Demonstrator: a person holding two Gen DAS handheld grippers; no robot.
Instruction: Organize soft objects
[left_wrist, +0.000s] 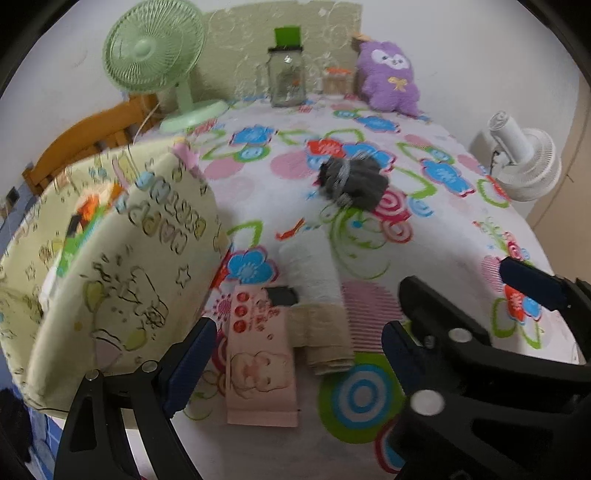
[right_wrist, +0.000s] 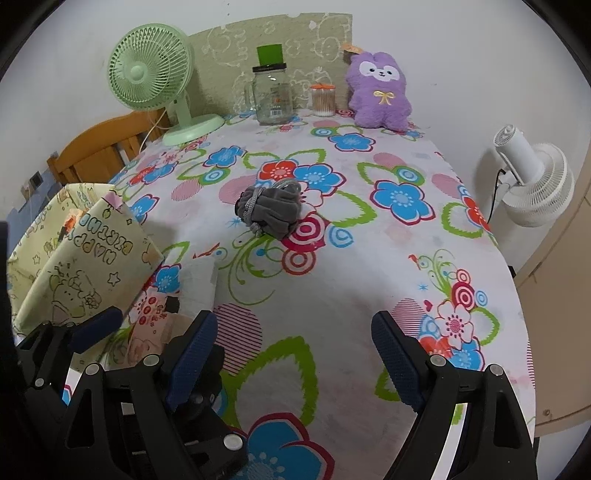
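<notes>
A grey drawstring pouch (left_wrist: 351, 181) (right_wrist: 271, 210) lies mid-table on the flowered tablecloth (right_wrist: 369, 258). A purple plush toy (left_wrist: 388, 77) (right_wrist: 380, 92) sits upright at the far edge. Nearer lie a white rolled towel (left_wrist: 314, 266) (right_wrist: 201, 280), a beige folded cloth (left_wrist: 325, 339) and a pink tissue pack (left_wrist: 258, 354) (right_wrist: 151, 317). A pale yellow fabric bin (left_wrist: 110, 277) (right_wrist: 85, 258) stands at the left. My left gripper (left_wrist: 295, 354) is open above the tissue pack and beige cloth, holding nothing. Further right, over bare tablecloth, my right gripper (right_wrist: 295, 354) is open and holds nothing.
A green desk fan (right_wrist: 151, 74), a glass jar mug (right_wrist: 271, 96) and a cotton swab pot (right_wrist: 323, 99) stand along the back. A white fan (right_wrist: 532, 181) stands off the table's right edge. A wooden chair (right_wrist: 96, 147) is behind the bin, which holds orange and green items (left_wrist: 88, 218).
</notes>
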